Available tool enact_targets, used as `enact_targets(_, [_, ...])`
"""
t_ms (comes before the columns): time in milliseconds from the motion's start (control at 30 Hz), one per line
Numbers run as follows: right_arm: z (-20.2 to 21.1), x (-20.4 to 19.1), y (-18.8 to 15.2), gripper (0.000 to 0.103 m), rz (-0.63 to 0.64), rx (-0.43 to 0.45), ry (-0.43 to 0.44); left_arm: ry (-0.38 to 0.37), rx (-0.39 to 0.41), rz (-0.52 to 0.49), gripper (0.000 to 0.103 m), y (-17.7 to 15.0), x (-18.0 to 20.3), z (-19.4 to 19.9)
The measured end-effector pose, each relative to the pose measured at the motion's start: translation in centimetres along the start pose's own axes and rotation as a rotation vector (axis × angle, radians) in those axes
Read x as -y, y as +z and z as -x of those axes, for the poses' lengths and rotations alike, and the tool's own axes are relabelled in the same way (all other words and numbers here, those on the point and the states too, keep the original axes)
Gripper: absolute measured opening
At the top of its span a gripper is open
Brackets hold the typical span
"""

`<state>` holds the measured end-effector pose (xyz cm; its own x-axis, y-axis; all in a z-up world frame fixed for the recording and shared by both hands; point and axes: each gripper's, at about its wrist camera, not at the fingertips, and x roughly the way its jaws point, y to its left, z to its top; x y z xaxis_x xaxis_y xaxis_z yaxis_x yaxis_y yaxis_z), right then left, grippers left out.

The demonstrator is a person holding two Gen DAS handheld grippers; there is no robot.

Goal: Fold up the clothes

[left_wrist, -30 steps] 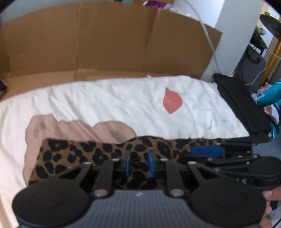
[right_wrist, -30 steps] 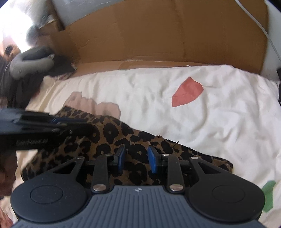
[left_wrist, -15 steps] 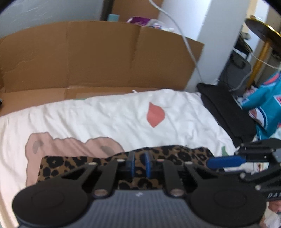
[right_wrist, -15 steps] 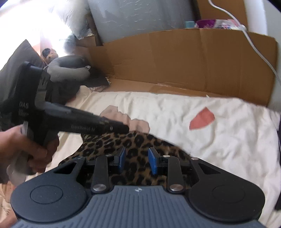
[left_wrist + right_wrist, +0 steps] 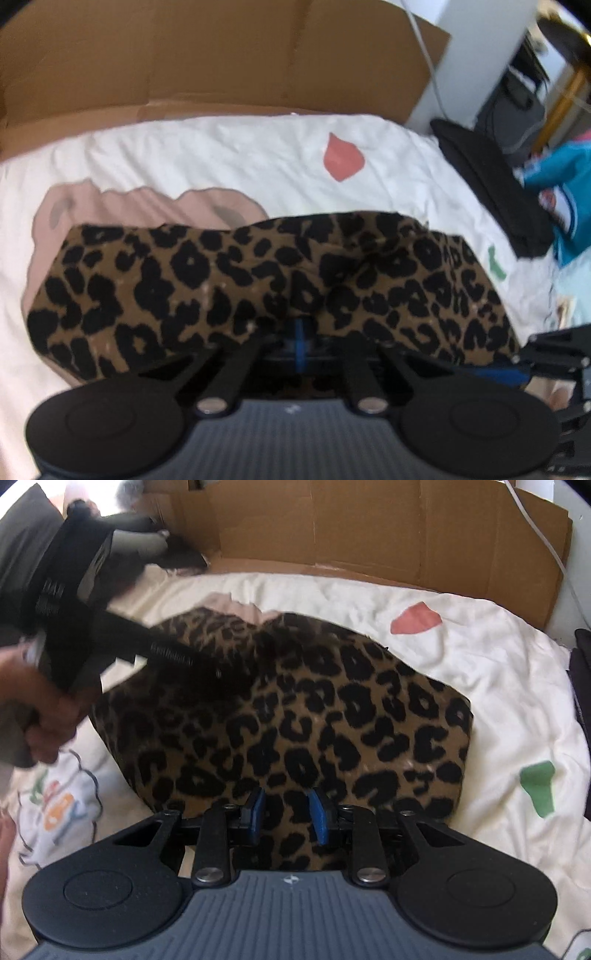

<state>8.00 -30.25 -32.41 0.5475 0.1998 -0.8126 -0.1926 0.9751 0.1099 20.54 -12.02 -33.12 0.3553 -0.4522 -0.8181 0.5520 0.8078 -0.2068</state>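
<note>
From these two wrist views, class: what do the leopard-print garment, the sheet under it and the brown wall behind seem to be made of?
Leopard-print garment: soft, matte fabric, probably a knit; it drapes and bunches, but the weave is too blurred to confirm.
White printed sheet: thin woven cloth, likely cotton; fine wrinkles, no shine.
Brown wall: cardboard, dull and flat, with straight fold creases and raw cut edges.

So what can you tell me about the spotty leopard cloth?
The leopard cloth is soft-looking brown fabric with black spots. It lies bunched in a wide, lumpy band on the white printed bedsheet. The left gripper has its jaws shut on the near edge. The right gripper has open jaws, with cloth between them.
</note>
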Motion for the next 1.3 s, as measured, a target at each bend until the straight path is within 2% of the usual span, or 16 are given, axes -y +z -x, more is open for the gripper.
enact_targets(367, [2.2,2.5,-3.3,0.029,-0.022,-0.041,-0.039,0.021,0.0,-0.071,0.003,-0.1,0.6,-0.1])
enact_targets(633, [3.6,3.4,-5.2,0.029,-0.052,-0.053,-0.053,0.034,-0.001,-0.077,0.003,0.1,0.9,-0.2])
enact_targets(700, [3.8,3.5,-4.8,0.027,-0.09,-0.067,-0.057,0.048,-0.001,-0.058,0.002,0.4,1.3,0.3])
enact_targets(767, [4.6,3.7,-4.0,0.027,-0.146,-0.027,-0.032,0.057,0.016,-0.07,0.004,0.5,2.0,1.1])
enact_targets(833, [5.5,3.5,-3.2,0.028,-0.153,0.05,-0.007,0.03,0.035,-0.077,0.006,0.2,2.7,2.4])
enact_targets(867, [5.6,3.2,-2.8,0.033,-0.148,0.081,-0.011,0.013,0.043,-0.084,0.007,-0.1,3.2,3.1])
enact_targets(900, [5.2,3.0,-2.6,0.038,-0.14,0.082,-0.005,0.006,0.049,-0.105,0.008,-0.5,3.8,3.7])
enact_targets(1000, [3.7,2.5,-2.2,0.039,-0.114,0.069,0.01,-0.001,0.055,-0.195,0.009,-2.2,6.0,5.2])
enact_targets(1133, [1.6,1.7,-2.6,0.04,-0.085,0.041,0.008,-0.018,0.009,-0.281,0.036,-5.2,7.9,5.1])
enact_targets(1200, [1.0,1.6,-2.8,0.04,-0.085,0.032,0.008,0.0,-0.007,-0.302,0.044,-6.5,7.9,4.6])
enact_targets(1300, [0.6,1.4,-2.8,0.041,-0.069,0.027,0.007,0.052,0.016,-0.36,0.066,-7.7,7.6,4.6])
